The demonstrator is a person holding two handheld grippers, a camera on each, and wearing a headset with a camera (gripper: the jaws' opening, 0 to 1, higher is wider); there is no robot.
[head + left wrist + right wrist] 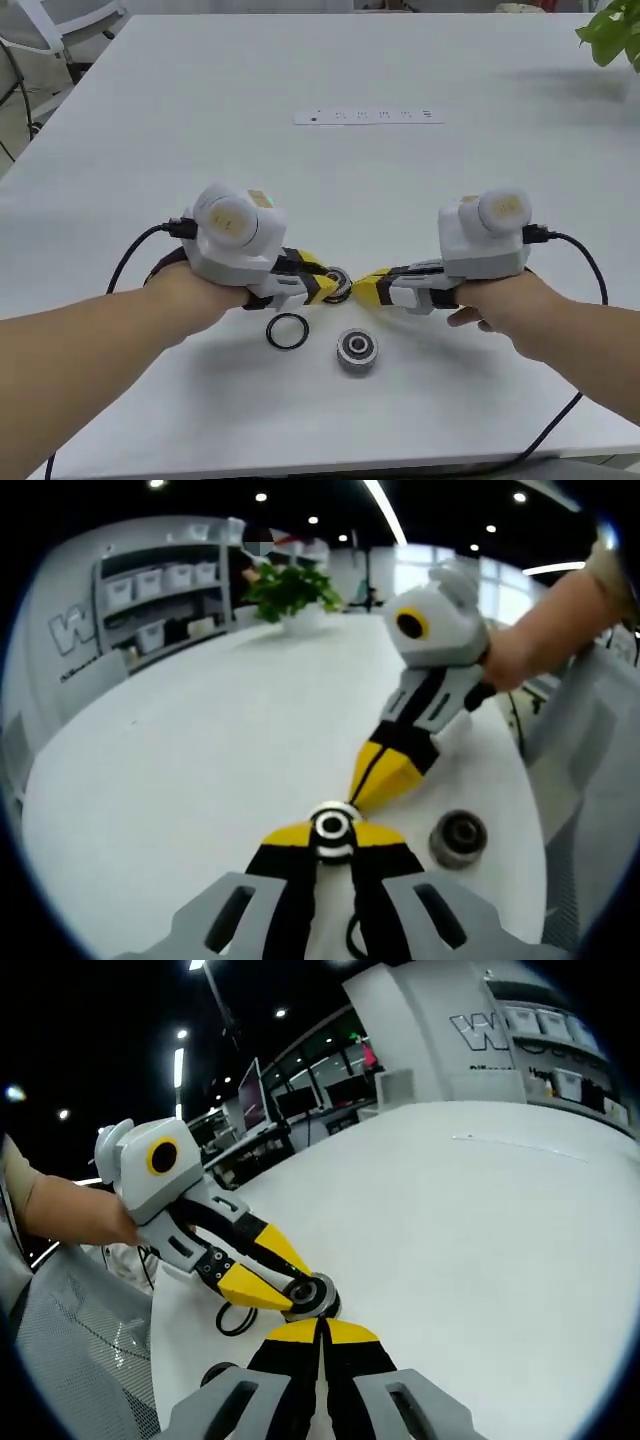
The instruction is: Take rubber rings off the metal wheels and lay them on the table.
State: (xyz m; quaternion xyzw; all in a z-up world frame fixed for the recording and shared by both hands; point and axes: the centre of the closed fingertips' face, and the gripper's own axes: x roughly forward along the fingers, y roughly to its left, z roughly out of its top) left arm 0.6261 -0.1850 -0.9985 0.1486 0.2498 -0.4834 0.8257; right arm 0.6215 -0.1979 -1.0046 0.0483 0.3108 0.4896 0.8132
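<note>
I had my left gripper (324,289) pinching a metal wheel (337,285), and my right gripper (367,288), jaws pressed together, touched its rim.

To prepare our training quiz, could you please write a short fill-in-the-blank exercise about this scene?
1. The left tool grips a metal ___ between its jaws.
2. One black rubber ring lies loose on the ___.
3. The jaws of the right tool are ___ (open or shut).
Missing words: wheel; table; shut.
</note>
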